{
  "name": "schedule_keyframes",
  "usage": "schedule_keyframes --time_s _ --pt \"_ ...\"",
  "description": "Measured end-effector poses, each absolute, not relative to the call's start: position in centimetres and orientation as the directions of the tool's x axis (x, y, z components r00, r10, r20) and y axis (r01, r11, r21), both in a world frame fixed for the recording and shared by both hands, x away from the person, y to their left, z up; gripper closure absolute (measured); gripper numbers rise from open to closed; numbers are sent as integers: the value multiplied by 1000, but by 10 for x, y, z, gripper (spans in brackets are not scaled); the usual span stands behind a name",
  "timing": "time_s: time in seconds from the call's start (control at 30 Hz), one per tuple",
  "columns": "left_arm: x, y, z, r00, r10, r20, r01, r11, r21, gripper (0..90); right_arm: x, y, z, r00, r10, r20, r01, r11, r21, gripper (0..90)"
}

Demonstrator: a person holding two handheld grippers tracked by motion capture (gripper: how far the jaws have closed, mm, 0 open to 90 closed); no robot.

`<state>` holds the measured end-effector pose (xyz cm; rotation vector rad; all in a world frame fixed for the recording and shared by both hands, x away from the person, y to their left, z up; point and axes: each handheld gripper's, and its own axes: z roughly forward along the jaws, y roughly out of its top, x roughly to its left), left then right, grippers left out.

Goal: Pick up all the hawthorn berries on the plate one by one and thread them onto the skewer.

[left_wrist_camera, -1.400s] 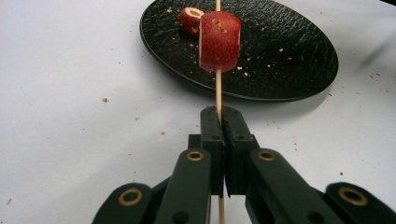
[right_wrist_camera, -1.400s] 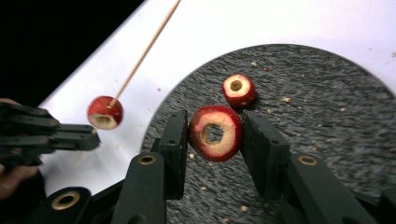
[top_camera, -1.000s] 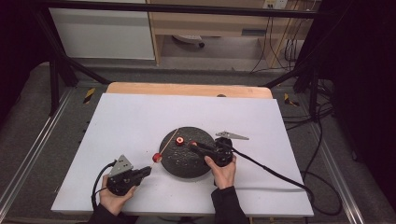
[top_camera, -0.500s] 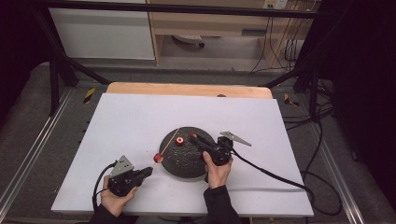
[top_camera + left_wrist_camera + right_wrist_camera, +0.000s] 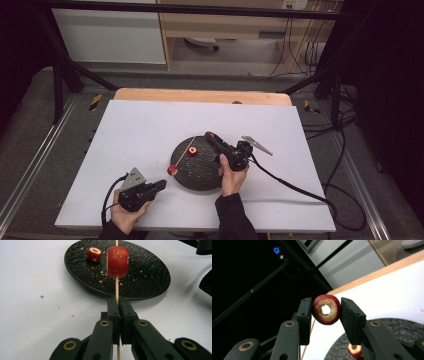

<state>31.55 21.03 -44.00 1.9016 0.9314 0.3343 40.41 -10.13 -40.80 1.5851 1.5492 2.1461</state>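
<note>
Right gripper (image 5: 325,308) clamped on cored fruit ring (image 5: 326,309); left gripper (image 5: 118,306) pinching skewer (image 5: 116,288). Hole should be lined w/ tip before it's slid on.

Red fruit rings (image 5: 326,309) with tan flesh, a speckled black plate (image 5: 150,277), white table (image 5: 150,125).

Plate (image 5: 200,172) is sitting mid-table (image 5: 150,125), one fruit ring (image 5: 192,151) lying on it toward 11 o'clock. Left gripper (image 5: 161,185) is sitting off the plate's 8 o'clock, pinching a skewer (image 5: 116,288) with a second ring (image 5: 117,262) threaded ahead of it. Right gripper (image 5: 208,136) is hanging over the plate's 1 o'clock, clamping a third ring (image 5: 326,309).
</note>
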Motion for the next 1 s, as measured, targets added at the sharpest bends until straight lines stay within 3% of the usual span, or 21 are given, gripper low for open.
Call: schedule_keyframes --time_s 1.0 --pt "312 181 -443 694 697 -180 456 -232 859 881 410 -94 -420 -456 466 758 420 -638 645 628"
